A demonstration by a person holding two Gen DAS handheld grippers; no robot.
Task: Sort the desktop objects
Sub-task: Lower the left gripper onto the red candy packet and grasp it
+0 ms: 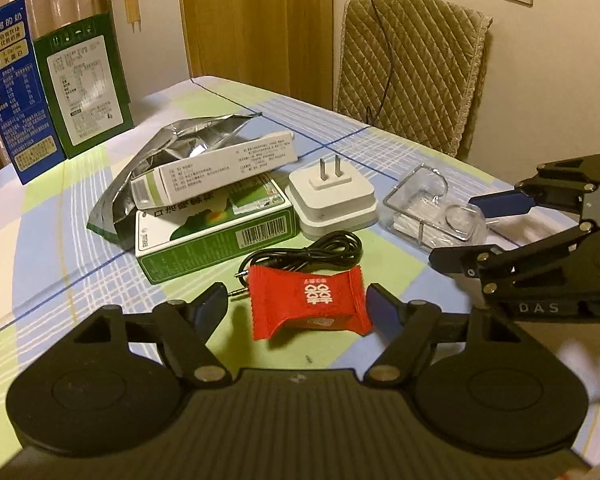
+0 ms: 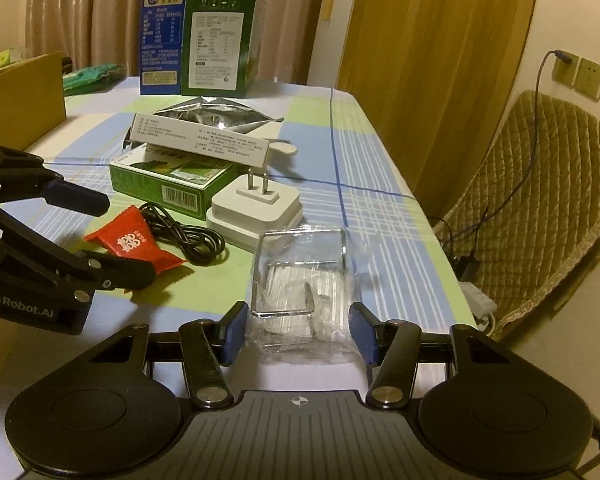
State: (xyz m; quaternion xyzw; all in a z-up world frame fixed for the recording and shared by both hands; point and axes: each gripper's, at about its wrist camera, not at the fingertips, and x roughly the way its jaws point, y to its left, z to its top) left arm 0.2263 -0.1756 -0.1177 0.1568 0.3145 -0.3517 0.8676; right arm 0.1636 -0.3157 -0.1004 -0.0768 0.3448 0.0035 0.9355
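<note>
Now both hands are at the grasping step of the sorting. On the left, the left gripper (image 1: 296, 304) has its jaws around the red packet (image 1: 310, 300), one pad touching its edge, the other a little apart, so it is not yet clenched. On the right, the right gripper (image 2: 298, 328) brackets the clear plastic pack (image 2: 304, 280) on the checked tablecloth (image 2: 380, 208); whether its pads press cannot be told. Next, probably each must close fully, then lift.

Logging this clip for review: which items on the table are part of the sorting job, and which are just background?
Job items: red candy packet, black cable, white plug adapter, clear plastic packet, green box, white carton, foil bag.

Background: tall blue and green cartons, quilted chair, cardboard box.
</note>
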